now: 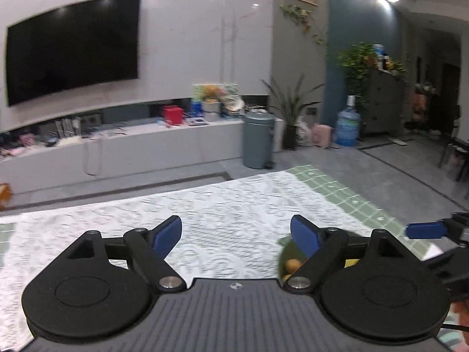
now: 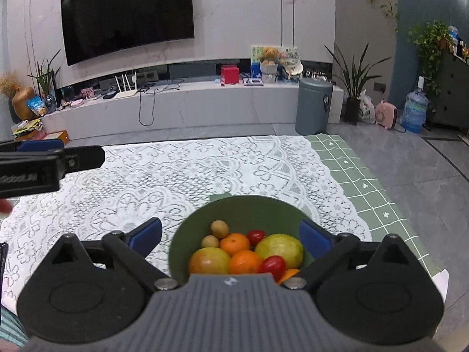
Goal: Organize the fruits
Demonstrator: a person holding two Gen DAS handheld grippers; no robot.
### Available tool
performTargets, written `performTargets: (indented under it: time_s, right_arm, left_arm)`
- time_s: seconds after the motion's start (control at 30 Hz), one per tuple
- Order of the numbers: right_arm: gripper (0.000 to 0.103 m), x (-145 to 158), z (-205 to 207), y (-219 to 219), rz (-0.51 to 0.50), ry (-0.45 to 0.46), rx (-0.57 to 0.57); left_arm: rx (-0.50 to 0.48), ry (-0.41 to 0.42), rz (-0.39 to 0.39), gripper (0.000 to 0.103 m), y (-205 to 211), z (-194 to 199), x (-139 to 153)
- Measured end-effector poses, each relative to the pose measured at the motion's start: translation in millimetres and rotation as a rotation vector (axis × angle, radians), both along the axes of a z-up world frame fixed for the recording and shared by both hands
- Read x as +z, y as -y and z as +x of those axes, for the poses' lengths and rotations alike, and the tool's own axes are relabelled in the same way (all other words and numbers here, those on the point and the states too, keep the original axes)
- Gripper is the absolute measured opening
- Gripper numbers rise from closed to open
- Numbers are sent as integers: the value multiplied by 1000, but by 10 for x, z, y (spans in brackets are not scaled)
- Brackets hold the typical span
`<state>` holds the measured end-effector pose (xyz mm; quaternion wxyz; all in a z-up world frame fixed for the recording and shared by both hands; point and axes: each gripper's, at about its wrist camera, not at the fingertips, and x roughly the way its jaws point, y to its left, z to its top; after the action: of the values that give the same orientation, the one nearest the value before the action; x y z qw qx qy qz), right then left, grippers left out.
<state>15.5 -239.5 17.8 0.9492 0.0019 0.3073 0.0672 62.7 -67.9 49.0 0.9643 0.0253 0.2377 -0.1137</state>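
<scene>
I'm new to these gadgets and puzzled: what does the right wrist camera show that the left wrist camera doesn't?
Only the right view shows the fruit clearly: oranges, red tomatoes and mangoes filling the green bowl. Only the left view shows the right gripper from the side and the dark doorway. Both share the lace cloth, TV, bin and wide-open jaws.

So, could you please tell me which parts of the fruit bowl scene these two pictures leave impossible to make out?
- Green bowl: in the right wrist view its near side and lowest fruit are hidden by the right hand-held gripper.
- Left wrist view: the left hand-held gripper covers most of the bowl; only a sliver shows.
- Shelf clutter: blurred in the left wrist view.
- Label on the bin: too small to read.
</scene>
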Motion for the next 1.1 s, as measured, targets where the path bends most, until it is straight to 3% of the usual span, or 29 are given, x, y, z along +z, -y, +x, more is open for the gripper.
performTargets:
  time_s: [0.3, 0.77, 1.1]
  right_arm:
    - [99, -125, -250, -241, -41, 28, 14]
    - [99, -323, -346, -230, -85, -16, -32]
    - [99, -365, -353, -260, -89, -13, -30]
  left_arm:
    - [35, -16, 78, 98, -38, -238, -119]
    - [35, -220, 83, 98, -58, -268, -515]
    - [31, -227, 72, 98, -43, -274, -529]
